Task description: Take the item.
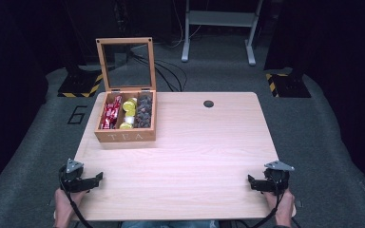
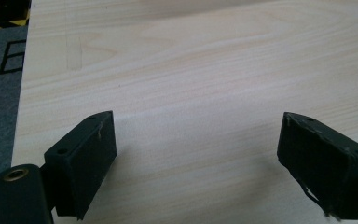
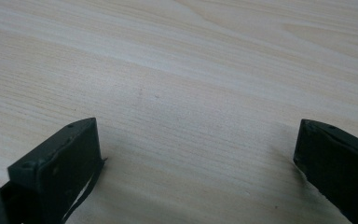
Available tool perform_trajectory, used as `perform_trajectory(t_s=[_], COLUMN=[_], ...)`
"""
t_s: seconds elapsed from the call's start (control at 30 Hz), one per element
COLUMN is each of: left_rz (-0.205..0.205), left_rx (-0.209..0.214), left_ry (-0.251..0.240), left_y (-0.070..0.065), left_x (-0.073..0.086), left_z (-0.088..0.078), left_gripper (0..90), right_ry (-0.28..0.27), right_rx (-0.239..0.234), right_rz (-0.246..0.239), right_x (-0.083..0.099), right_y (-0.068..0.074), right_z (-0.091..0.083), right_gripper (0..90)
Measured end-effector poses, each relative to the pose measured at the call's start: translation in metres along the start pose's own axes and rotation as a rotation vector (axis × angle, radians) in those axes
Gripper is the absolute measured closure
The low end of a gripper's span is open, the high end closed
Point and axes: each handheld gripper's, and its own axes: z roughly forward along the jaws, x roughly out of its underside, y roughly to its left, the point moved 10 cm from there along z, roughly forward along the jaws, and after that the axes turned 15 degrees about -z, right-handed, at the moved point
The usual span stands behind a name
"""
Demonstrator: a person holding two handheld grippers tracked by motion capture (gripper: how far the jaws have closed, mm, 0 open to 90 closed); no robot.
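1. Resting at the near edge of the table [image 1: 195, 156], both tools are idle: the left gripper [image 1: 95, 179] sits at the near left corner and the right gripper [image 1: 252, 183] at the near right corner, each held by a hand coming in from below.
2. Jaw state: in the left gripper view and the right gripper view alike, the two black jaws stand spread wide with bare wood between them. Neither pinches anything.
3. Location of the work: the wooden tea box [image 1: 125, 135] stands at the far left of the table, its glass lid [image 1: 126, 64] raised upright. It lies well apart from both grippers, nearer the left one.
4. Contents: three lengthwise compartments hold red packets [image 1: 110, 112] on the left, gold capsules [image 1: 129, 107] in the middle and dark pieces [image 1: 143, 111] on the right.
5. Recommended handling, as a judgement: reach with the left gripper, come down from above into one compartment, keep the jaws spread until they straddle a single item, and stay clear of the dividers and the raised lid, which could be knocked shut.
6. Limits of inspection: the items are small and blurred, so their exact kind cannot be confirmed. The box's near wall hides the lower layers. Forearms are cut off at the bottom edge of the high view.
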Motion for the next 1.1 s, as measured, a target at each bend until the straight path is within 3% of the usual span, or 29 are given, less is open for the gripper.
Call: perform_trajectory(t_s=[0.4,1.1], left_rz=[0.022,0.062], left_rx=[0.033,0.064], left_ry=[0.006,-0.027], left_y=[-0.012,-0.034], left_x=[-0.023,-0.068], left_z=[-0.010,-0.017], left_gripper=[11.9,13.2], right_ry=[-0.002,-0.002], right_rx=[-0.017,-0.019], right_rz=[0.005,0.005], right_x=[0.000,0.000], right_y=[0.000,0.000], right_z=[0.001,0.001], right_gripper=[0.1,0.2])
